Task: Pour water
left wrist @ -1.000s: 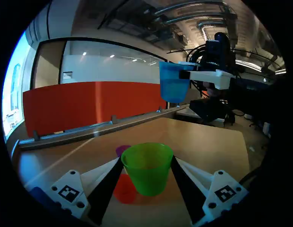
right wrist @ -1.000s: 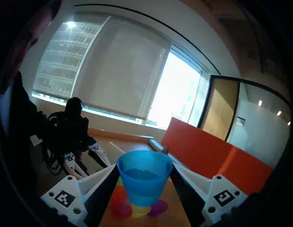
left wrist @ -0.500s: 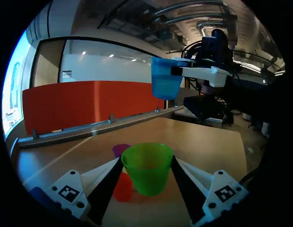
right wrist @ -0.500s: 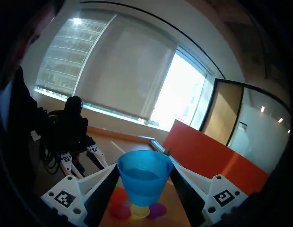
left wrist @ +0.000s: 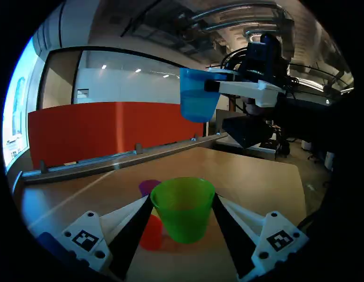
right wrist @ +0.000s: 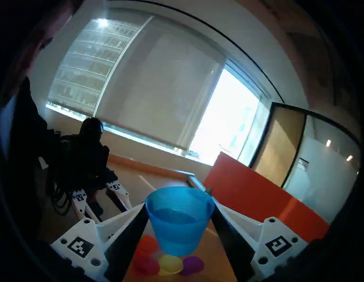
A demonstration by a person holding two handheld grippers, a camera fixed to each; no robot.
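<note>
**Blue cup carried toward green cup, pour not started**

Left gripper view: the left tongs (left wrist: 182,201) are clamped on the green cup (left wrist: 182,214), one finger on each side. The cup is upright, looks empty, and is held low over the tabletop (left wrist: 257,178). Change: the right tongs (left wrist: 209,86), clamped on the blue cup (left wrist: 195,96), have moved left across the view over the last second. The blue cup is now high up, nearer to a spot above the green cup but well apart from it, tipped only slightly if at all. I read this as the approach, with the tilt not yet begun. Count here: one green cup, one blue cup, one purple cup (left wrist: 148,186) and one red cup (left wrist: 151,232) behind the green one.

Right gripper view: the blue cup (right wrist: 179,223) sits between the right tongs' fingers with water (right wrist: 174,216) inside, its level the same as before, so nothing has been poured. The left tongs (right wrist: 101,199) are farther off and lower, with a person's dark sleeve (right wrist: 22,155) at the left. Count below the blue cup: four small coloured cups on the tabletop: orange-red (right wrist: 146,244), red (right wrist: 144,264), yellow (right wrist: 171,263), purple (right wrist: 191,264). They now sit lower in the view, so the right tongs have probably risen.
</note>
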